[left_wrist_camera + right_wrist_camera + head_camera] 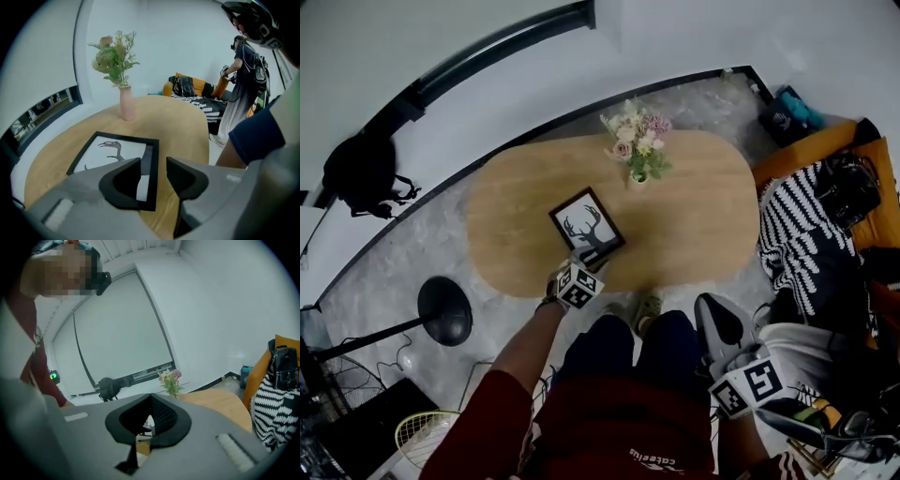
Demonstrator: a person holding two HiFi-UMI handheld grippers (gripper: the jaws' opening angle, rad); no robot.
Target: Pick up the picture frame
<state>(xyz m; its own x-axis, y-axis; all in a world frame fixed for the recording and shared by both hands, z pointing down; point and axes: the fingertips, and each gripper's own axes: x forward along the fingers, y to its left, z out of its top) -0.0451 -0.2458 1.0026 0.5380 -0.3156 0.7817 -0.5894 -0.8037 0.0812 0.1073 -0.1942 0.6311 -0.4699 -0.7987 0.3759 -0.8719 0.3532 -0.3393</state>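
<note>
A black picture frame (587,228) with a deer print lies flat on the oval wooden table (703,225). My left gripper (584,259) is at the frame's near edge. In the left gripper view the frame (108,153) lies under the open left gripper (153,174), whose jaws straddle the frame's right border without closing on it. My right gripper (712,314) hangs off the table beside the person's right leg. In its own view the right gripper (150,398) has its tips together with nothing held.
A pink vase of flowers (637,150) stands behind the frame, also in the left gripper view as the vase (125,102). A sofa with a striped blanket (797,239) lies right of the table. A black lamp base (445,310) sits on the floor left. Another person (243,89) stands by the sofa.
</note>
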